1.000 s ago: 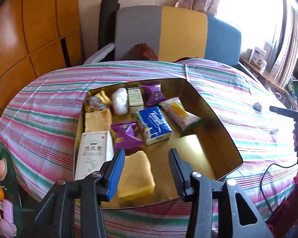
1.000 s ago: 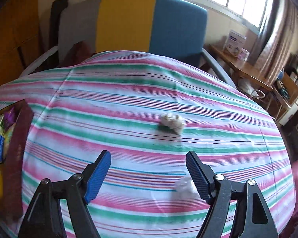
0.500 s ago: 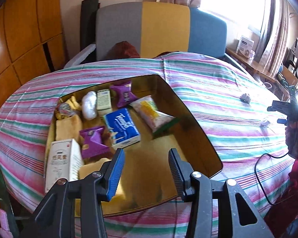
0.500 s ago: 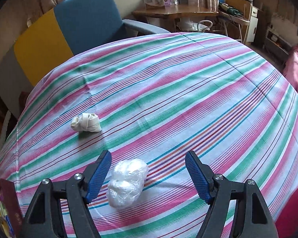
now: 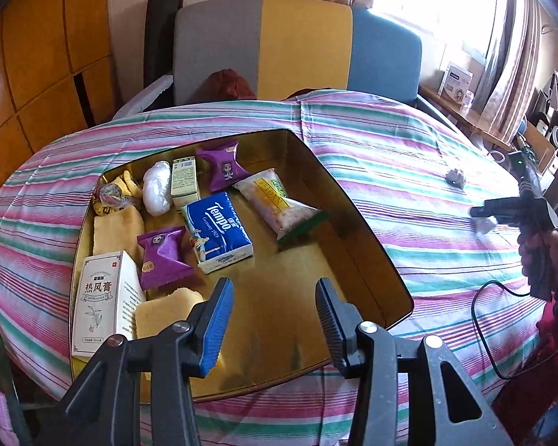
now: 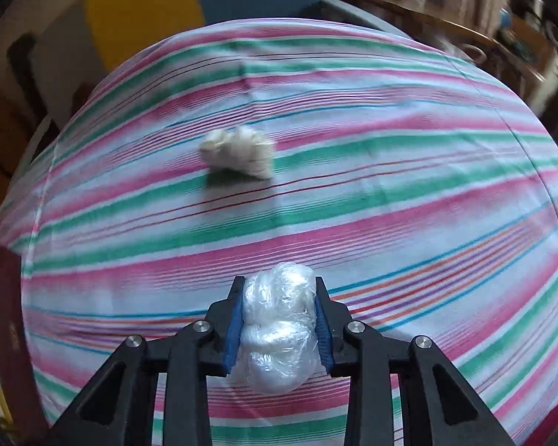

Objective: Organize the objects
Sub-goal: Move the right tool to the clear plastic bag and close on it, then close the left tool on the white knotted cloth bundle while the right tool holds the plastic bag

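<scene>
- Only the right wrist view shows the grasp: the right gripper (image 6: 279,319) has its blue pads (image 6: 233,329) pressed against both sides of a clear plastic-wrapped bundle (image 6: 277,325), which bulges out past the fingertips.
- In the left wrist view that same gripper (image 5: 481,212) appears only small and side-on, far off to the right, with a pale bit of the bundle (image 5: 484,225) at its tip; the pinch cannot be judged from there.
- Only the left wrist view shows the gold box (image 5: 361,230), lying directly ahead of and below the left gripper (image 5: 273,316), whose fingers are spread apart with nothing between them.
- In the box, ahead-left of those fingers: a blue Tempo tissue pack (image 5: 216,231), two purple packets (image 5: 162,256), a white carton (image 5: 102,290), yellow sponges (image 5: 163,312) and a second wrapped bundle (image 5: 156,187).
- A crumpled white wad (image 6: 240,152) lies on the cloth well ahead of the right gripper, slightly left.
- The surface is a striped pink, green and white tablecloth (image 6: 390,193); beyond it stands a grey, yellow and blue chair (image 5: 297,44), with wooden panels to the left and a bright window to the right.
</scene>
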A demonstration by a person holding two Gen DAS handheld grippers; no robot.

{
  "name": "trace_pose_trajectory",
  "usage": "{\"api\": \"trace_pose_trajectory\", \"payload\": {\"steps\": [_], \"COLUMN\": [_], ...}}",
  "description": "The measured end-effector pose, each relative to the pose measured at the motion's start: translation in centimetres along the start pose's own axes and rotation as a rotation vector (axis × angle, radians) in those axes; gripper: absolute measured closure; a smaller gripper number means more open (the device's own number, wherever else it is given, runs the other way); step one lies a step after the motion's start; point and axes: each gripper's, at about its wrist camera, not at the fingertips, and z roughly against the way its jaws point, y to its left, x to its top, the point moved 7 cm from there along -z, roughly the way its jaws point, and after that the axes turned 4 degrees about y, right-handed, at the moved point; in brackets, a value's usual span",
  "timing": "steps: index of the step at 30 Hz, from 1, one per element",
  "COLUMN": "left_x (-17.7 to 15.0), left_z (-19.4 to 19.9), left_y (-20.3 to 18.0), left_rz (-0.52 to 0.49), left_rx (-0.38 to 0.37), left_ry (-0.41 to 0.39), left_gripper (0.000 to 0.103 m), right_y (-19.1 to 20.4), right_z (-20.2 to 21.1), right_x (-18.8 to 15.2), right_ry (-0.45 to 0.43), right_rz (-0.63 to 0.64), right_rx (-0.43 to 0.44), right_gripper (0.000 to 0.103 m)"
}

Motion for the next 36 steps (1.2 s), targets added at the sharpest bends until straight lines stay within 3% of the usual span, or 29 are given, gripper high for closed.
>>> {"api": "trace_pose_trajectory", "payload": {"steps": [4,7,12,16,24,30,32,36], "left_x": [-0.1,0.0,0.7,1.4,2.8,3.6,3.8,4.4], "left_z": [-0.3,-0.5,-0.8,-1.0,-1.5,-2.1,-2.4,-2.9], "left_y": [0.1,0.3,0.7,0.3,-2.3,-4.0,-4.3,-5.2], "left_rz": [0.004,0.006,0.007,-0.012,-0.062,-0.091,-0.098,-0.101], "left_rx": [0.002,0.019,0.057,0.068,0.046,0.041,0.04,0.025], "left_ry": [0.011,0.015,0.012,0.009,0.001,0.009,0.011,0.024], "left_gripper": [0.057,0.057,0.057,0.057,0.057,0.057,0.057,0.057], "right_y": [6.6,9.2,8.4,6.7,5.3,4.7,4.6,4.2], "right_z": [-0.3,-0.5,-0.5,-0.4,-0.5,-0.6,-0.7,-0.5], "right_x": [-1.6,-2.4,-1.9,-1.3,-0.8,-0.7,-0.7,-0.4], "right_ry": [-0.007,-0.024,-0.021,-0.013,0.001,0.022,0.027,0.026], "right_rz": [0.277,0.376,0.347,0.306,0.272,0.217,0.216,0.186], "right_rx": [0.057,0.058,0.05,-0.014,-0.069,-0.042,-0.049,-0.039], "right_gripper": [0.07,0.07,0.07,0.07,0.068,0.059,0.042,0.037]}}
